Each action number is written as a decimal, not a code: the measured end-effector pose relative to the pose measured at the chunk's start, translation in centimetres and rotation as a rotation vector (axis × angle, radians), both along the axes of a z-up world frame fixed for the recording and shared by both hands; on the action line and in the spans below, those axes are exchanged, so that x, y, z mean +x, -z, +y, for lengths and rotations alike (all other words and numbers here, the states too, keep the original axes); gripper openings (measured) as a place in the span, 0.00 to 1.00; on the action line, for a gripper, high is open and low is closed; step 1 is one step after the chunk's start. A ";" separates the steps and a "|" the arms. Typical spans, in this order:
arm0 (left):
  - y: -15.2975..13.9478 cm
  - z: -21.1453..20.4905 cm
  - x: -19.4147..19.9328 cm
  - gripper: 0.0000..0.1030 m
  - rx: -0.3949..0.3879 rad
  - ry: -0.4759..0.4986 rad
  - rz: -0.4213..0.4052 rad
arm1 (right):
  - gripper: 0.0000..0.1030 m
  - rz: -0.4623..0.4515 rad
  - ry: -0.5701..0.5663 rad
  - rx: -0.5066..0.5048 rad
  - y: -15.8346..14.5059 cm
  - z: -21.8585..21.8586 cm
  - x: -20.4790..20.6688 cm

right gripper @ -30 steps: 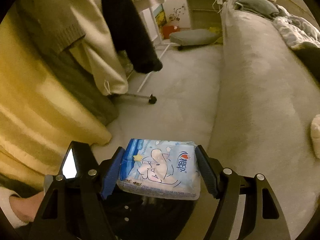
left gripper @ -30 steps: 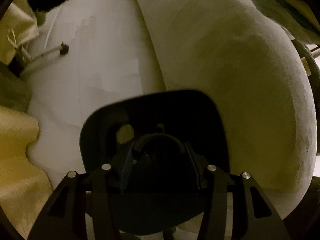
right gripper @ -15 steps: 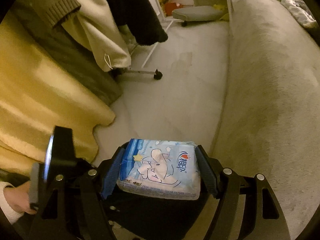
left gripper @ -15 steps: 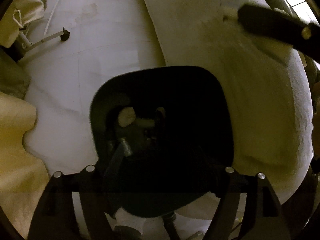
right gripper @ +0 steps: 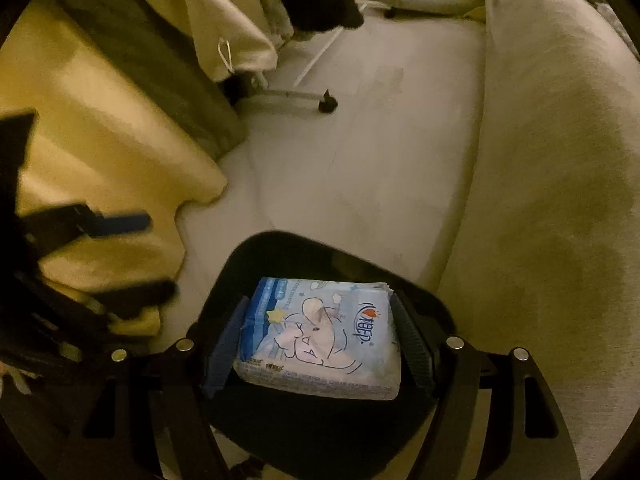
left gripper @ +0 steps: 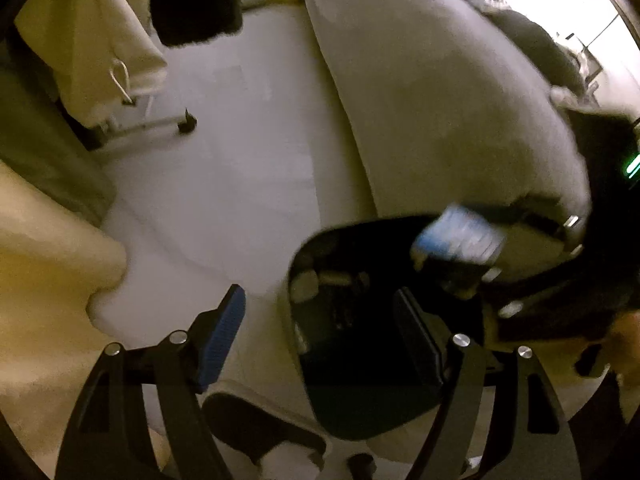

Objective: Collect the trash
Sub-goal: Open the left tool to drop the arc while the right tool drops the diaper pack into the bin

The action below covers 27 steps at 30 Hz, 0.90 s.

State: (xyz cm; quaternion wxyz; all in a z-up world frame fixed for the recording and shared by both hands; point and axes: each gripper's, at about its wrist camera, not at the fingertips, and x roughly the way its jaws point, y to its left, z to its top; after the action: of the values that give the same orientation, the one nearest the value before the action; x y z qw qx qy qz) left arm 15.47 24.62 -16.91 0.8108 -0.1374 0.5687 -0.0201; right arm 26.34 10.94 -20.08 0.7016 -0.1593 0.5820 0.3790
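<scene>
**Left jaws apart, right jaws clamped**

The left gripper (left gripper: 320, 320) points steeply down with its jaws standing wide, having just been opening, and nothing is between its blue pads (left gripper: 222, 332). The right gripper (right gripper: 320, 344) also points steeply down, its jaws pressed on both sides of a blue tissue pack (right gripper: 320, 340). A hand (left gripper: 624, 344) shows at the left view's right edge.

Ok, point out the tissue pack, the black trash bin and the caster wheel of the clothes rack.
tissue pack (right gripper: 320, 336), right wrist view, printed front.
black trash bin (right gripper: 304, 440), right wrist view, dark inside below the pack.
caster wheel (right gripper: 328, 105), right wrist view, the wheel itself.
</scene>
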 end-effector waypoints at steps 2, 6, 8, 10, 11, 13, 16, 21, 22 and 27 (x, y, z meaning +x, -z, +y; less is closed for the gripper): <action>-1.1 0.4 0.0 0.74 0.003 -0.013 -0.040 | 0.71 0.004 -0.006 -0.018 0.8 0.3 -0.2; -3.3 1.4 -0.1 0.71 0.014 -0.043 -0.108 | 0.71 0.011 -0.024 -0.056 2.6 0.8 -0.5; -4.1 1.9 0.1 0.69 0.020 -0.060 -0.135 | 0.71 0.009 -0.037 -0.069 3.4 1.0 -0.8; -5.1 2.3 0.4 0.67 0.019 -0.073 -0.170 | 0.71 0.000 -0.056 -0.094 4.4 1.3 -1.0; -5.8 2.5 0.6 0.65 0.017 -0.078 -0.194 | 0.71 0.000 -0.062 -0.107 4.9 1.3 -1.1; -6.5 2.8 0.6 0.63 0.012 -0.085 -0.232 | 0.71 0.015 -0.068 -0.132 6.1 1.4 -1.3; -8.3 3.1 0.8 0.60 -0.001 -0.100 -0.292 | 0.71 0.038 -0.091 -0.174 7.8 1.6 -2.1; -11.6 3.2 1.3 0.59 -0.016 -0.126 -0.398 | 0.71 0.032 -0.155 -0.221 9.0 2.0 -3.5; -11.9 3.2 1.3 0.59 -0.017 -0.128 -0.409 | 0.73 0.035 -0.164 -0.232 9.2 2.1 -3.7; -14.0 2.4 1.9 0.59 -0.023 -0.137 -0.461 | 0.88 0.075 -0.253 -0.373 11.2 2.3 -5.3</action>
State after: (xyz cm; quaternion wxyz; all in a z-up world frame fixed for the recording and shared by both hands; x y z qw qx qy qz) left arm 17.36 27.02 -2.94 0.9170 -0.1769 0.3575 -0.0023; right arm 21.00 13.23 -31.27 0.5848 -0.3439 0.6430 0.3553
